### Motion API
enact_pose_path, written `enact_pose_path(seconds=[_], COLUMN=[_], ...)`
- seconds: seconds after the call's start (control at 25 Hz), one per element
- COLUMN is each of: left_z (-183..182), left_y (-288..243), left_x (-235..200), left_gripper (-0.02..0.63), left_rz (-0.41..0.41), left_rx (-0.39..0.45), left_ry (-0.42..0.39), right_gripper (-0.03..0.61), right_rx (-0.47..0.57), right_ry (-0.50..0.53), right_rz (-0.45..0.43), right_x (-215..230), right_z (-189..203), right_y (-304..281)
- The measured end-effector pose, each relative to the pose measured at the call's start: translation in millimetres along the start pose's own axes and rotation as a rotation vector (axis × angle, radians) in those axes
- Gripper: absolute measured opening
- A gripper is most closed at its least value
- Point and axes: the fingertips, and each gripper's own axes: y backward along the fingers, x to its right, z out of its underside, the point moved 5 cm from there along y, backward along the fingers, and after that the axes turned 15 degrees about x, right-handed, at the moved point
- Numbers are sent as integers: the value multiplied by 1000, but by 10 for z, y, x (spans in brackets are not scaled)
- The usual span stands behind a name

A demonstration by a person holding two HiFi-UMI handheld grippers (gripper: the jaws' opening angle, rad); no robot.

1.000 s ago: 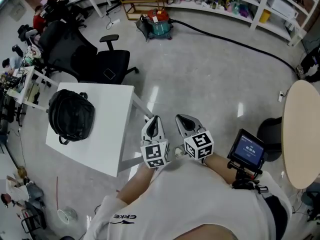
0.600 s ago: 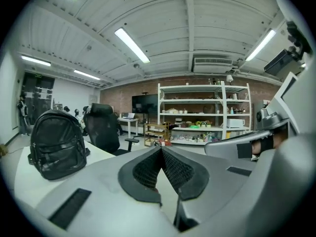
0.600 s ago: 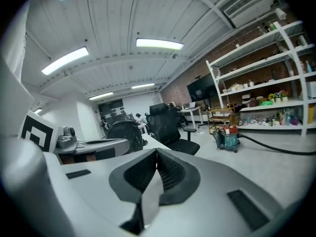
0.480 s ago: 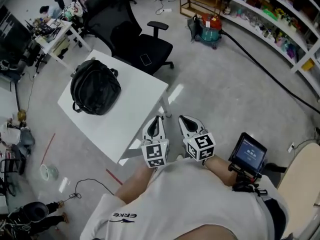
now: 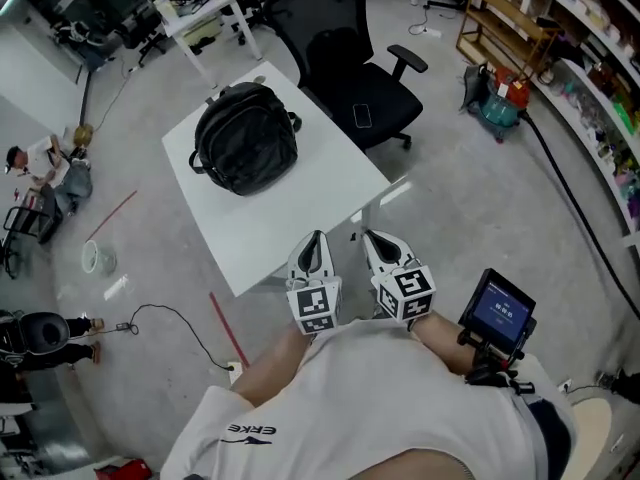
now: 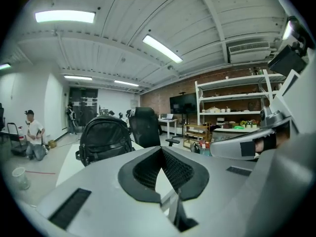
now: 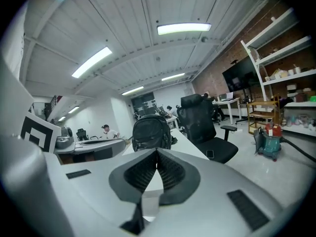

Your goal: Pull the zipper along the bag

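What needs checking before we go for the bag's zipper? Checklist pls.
1. Bag on table: ok.
2. Left gripper empty: ok, jaws together on nothing.
3. Right gripper empty: ok, same.
4. Jaws open for the grab: not ok, both shut.
5. Grippers at bag: not ok, both by the table's near corner, apart from the bag.
6. Zipper pull found: cannot tell, too small to make out.

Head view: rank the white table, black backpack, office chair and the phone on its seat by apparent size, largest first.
1. white table
2. office chair
3. black backpack
4. phone, by far the smallest
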Motion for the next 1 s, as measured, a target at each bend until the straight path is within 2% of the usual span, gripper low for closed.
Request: enact_pose_path(seconds=[0.24,0.56,0.76,1.0], left_z=[9,53,66,100], left_y=[71,180,250,121], left_x=[-156,-215,-307,-565], left_gripper=[3,3,3,3], left_rz=[-156,-306,-353,-379], left_rx=[-3,-7,-24,-6], left_ry=[-29,-41,-49,-48], right_gripper=[5,5,5,5], right_rx=[-29,-66,-81,-83], right_ry=[-7,-7,-20,-9], right_rz=[-132,-263,-301,-308], right_x=[-20,13,-42,-71], right_z=[33,130,156,212], right_y=[-238,-420,-542,-821])
